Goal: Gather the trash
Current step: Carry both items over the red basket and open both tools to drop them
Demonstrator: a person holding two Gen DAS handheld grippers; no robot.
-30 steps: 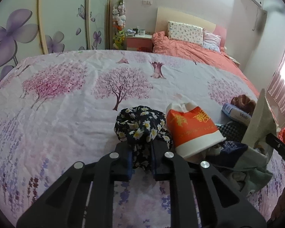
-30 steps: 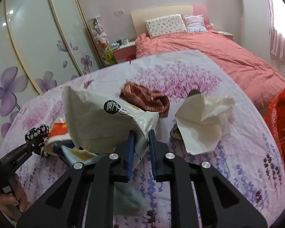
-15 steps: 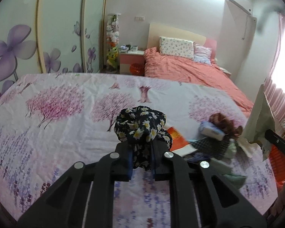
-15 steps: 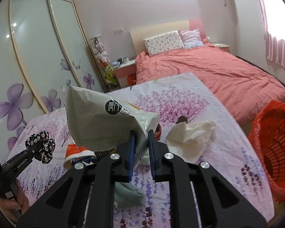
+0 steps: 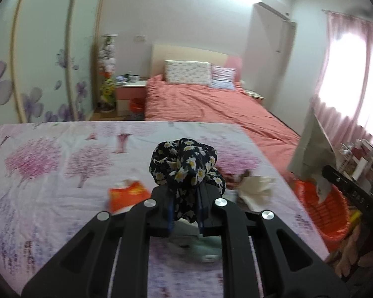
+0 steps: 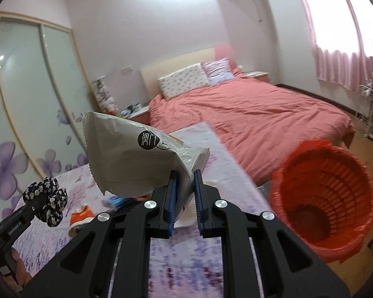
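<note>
Right gripper [image 6: 184,198] clamps a crinkled, glossy grey snack bag [image 6: 136,159]; only its view shows the interior of the slatted red plastic basket [image 6: 328,198], to its lower right. Left gripper [image 5: 185,207] pinches a bunched black floral cloth [image 5: 184,164]; crumpled paper [image 5: 256,191] lies just right of it.

**Item count**

You are looking at two grippers [image 5: 185,209] [image 6: 184,200], one scrunchie [image 5: 185,164], one snack bag [image 6: 136,159], one red basket [image 6: 325,193], one crumpled tissue [image 5: 255,190], one orange packet [image 5: 126,195], two beds and two pillows.
</note>
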